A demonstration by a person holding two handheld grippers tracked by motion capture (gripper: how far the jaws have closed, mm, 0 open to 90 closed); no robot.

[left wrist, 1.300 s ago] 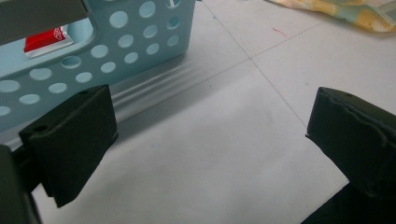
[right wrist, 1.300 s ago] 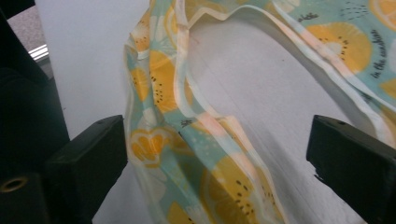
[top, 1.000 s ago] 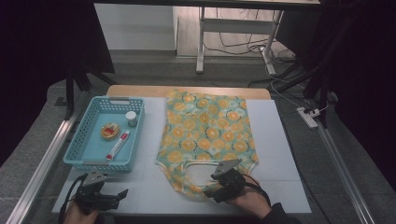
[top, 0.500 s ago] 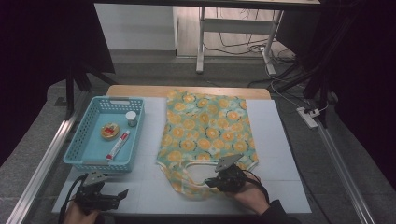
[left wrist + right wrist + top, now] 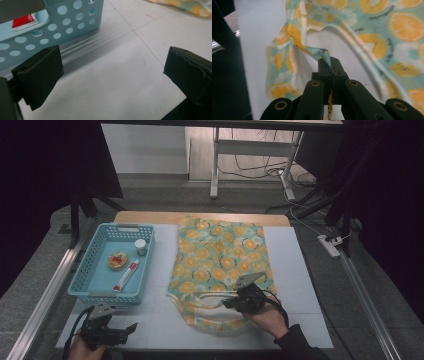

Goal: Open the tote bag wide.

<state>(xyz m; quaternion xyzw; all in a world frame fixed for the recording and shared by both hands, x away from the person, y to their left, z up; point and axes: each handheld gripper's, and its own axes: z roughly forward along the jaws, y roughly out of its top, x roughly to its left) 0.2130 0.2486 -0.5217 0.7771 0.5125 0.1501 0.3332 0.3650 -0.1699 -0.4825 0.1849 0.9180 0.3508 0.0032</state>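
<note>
Two grippers are in play here, and only one is doing anything. Nearest the camera, the left gripper [image 5: 131, 327] sits low on the white table [image 5: 160, 320] in front of the basket, jaws spread wide with nothing but bare tabletop between them. A bit further in, the right gripper [image 5: 226, 303] has just been closing and its jaws are now pressed together, pinching a strap-like edge of the orange-slice print fabric bag [image 5: 220, 257], which looks like one of its handles; in the right gripper view that strip of cloth [image 5: 322, 53] pokes out right at the tips. The bag itself lies flat in the middle of the table, its handle end toward the person and slightly bunched up where it's grabbed. Off to the left, just beside the bag but not touching it, is the light blue perforated plastic basket [image 5: 87, 282] with a small round jar [image 5: 140, 246], a red and white tube [image 5: 126, 275] and a round orange tin [image 5: 117, 261] inside. My guess is this is the grab-and-lift step: handle secured, next move is raising it to open the bag's mouth, probably with the left gripper coming over for the other handle. Lifting gently would help, thin cloth can slip out.
</note>
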